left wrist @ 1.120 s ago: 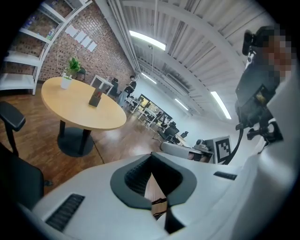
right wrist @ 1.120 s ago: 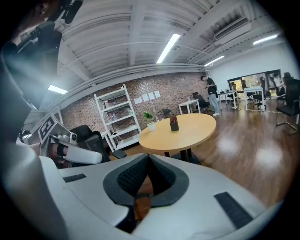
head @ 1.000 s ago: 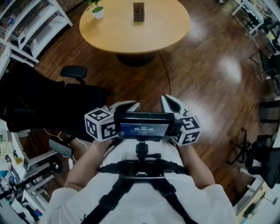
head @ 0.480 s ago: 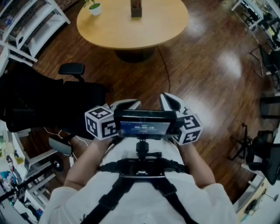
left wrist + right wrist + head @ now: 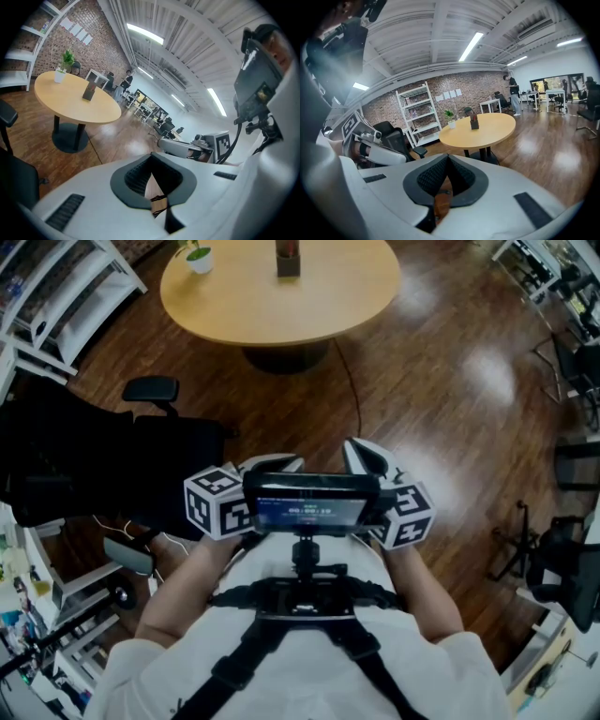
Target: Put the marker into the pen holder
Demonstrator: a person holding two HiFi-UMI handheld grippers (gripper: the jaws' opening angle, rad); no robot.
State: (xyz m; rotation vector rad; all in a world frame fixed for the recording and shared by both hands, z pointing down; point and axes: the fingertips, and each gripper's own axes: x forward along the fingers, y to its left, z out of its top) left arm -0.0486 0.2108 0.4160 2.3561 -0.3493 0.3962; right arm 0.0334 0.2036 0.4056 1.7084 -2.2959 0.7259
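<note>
The dark pen holder (image 5: pixel 288 259) stands on the round wooden table (image 5: pixel 309 310), far ahead of me. It also shows in the left gripper view (image 5: pixel 88 90) and the right gripper view (image 5: pixel 474 123). No marker can be made out. Both grippers are held close to the person's chest, on either side of a phone-like screen (image 5: pixel 311 506). My left gripper (image 5: pixel 272 464) is shut with nothing between its jaws (image 5: pixel 152 165). My right gripper (image 5: pixel 364 457) is likewise shut and holds nothing (image 5: pixel 446 164).
A small potted plant (image 5: pixel 198 259) stands on the table left of the holder. A black office chair (image 5: pixel 159 427) is at the left, white shelving (image 5: pixel 56 296) beyond it. More chairs (image 5: pixel 567 568) stand at the right. A cable (image 5: pixel 354 399) runs across the wooden floor.
The table and pen holder have slid slightly up and left in the head view. Both grippers stay shut in front of the chest.
</note>
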